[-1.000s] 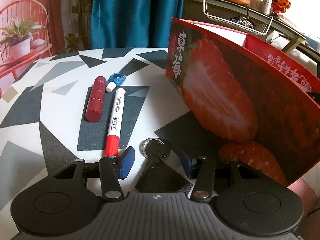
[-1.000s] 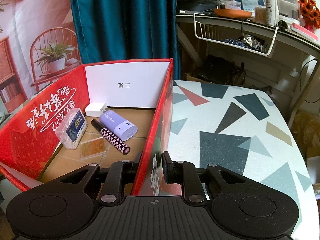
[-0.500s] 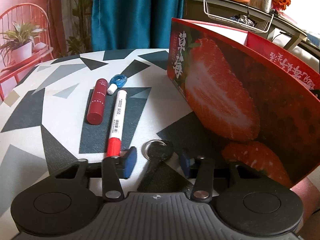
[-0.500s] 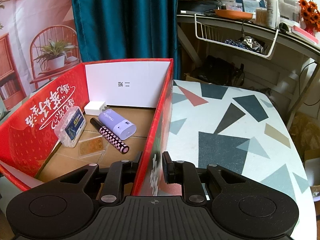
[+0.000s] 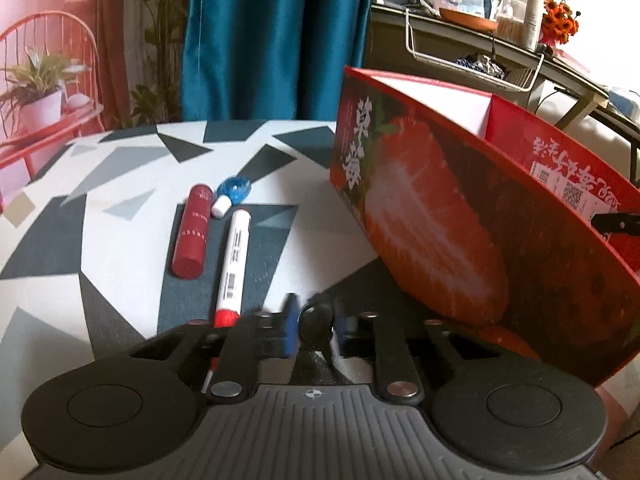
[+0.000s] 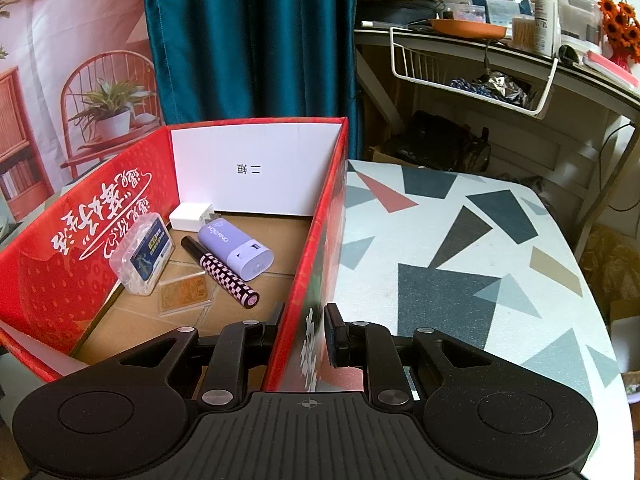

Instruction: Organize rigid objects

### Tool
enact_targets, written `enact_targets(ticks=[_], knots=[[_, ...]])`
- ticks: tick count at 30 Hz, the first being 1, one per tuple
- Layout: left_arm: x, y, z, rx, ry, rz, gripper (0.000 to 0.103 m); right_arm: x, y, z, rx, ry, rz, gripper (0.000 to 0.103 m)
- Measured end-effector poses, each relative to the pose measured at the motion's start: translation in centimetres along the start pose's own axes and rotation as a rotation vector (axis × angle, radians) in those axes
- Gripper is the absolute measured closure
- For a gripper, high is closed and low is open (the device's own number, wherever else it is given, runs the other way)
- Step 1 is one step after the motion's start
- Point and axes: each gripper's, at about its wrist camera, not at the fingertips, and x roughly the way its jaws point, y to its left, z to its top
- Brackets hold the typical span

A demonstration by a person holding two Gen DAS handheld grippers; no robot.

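In the left wrist view my left gripper (image 5: 315, 326) has its jaws closing on a black key (image 5: 316, 316) that lies on the patterned table; the blue pads sit against both sides of its head and ring. A red-capped white marker (image 5: 234, 264), a red tube (image 5: 193, 232) and a small blue-and-white tape dispenser (image 5: 236, 189) lie just beyond, to the left. The red strawberry box (image 5: 440, 216) stands to the right. In the right wrist view my right gripper (image 6: 306, 332) is shut on the box's right wall (image 6: 324, 240).
Inside the box lie a purple power bank (image 6: 236, 249), a checkered pen (image 6: 224, 274), a clear plastic case (image 6: 144, 254), a white charger (image 6: 191, 216) and an amber card case (image 6: 186, 291). The table edge (image 6: 592, 280) curves at the right. Behind stand a teal curtain and a cluttered shelf.
My left gripper's fingers have come together from wide apart onto the key's head, and the gripper has edged forward a little. The right gripper and the box have not moved.
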Motion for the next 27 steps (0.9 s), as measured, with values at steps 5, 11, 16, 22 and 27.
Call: enact_targets(ticks=[5,11,16,22,27], knots=[[0.7,0.3,-0.1,-0.006,0.040,0.013,0.093,0.0,0.0,0.0,0.000,0.000,-0.001,0.085],[0.6,0.9,-0.5,-0.034,0.063,-0.007,0.092,0.0,0.0,0.0,0.001,0.000,0.000,0.085],[0.9,0.9,-0.4,-0.037,0.065,0.007,0.092,0.0,0.0,0.0,0.002,0.000,0.000,0.085],[0.7,1.1,-0.1,-0.052,0.055,-0.018,0.100,0.0,-0.1,0.0,0.002,-0.001,0.000,0.085],[0.4,0.9,0.6,-0.051,0.029,-0.036,0.100,0.0,-0.1,0.0,0.002,-0.001,0.000,0.085]])
